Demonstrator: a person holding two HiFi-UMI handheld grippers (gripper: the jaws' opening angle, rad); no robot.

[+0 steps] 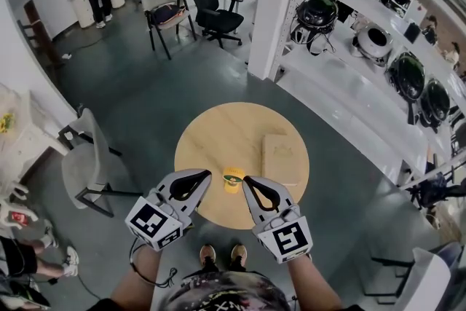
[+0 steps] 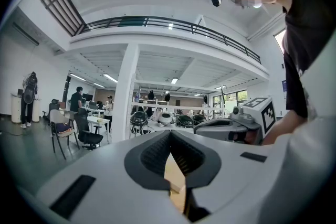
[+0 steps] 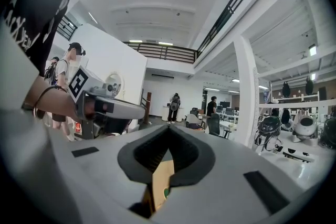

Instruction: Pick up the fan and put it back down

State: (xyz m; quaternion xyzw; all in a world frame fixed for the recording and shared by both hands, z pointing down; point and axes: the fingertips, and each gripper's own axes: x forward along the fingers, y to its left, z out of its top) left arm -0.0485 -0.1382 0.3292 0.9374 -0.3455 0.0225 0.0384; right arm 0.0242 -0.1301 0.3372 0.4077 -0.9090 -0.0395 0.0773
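A round wooden table (image 1: 211, 138) is seen from above, with a flat tan box (image 1: 284, 156) laid on its right side, close to the right edge. Over the near edge two grippers are held level, side by side. The left gripper (image 1: 210, 172) is closed, its jaws met at the tips with nothing between them. The right gripper (image 1: 245, 178) is likewise closed on nothing, and only bare wood and a speck of green are shown through the gap behind its tips. The small yellow and green fan (image 1: 233, 180) is stood just inside the near edge, between the two sets of tips, and appears untouched. It is judged nearer the right gripper, just to that gripper's left. Its long axis is too small to be made out, so the jaws would have to be opened and brought leftward before any grasp
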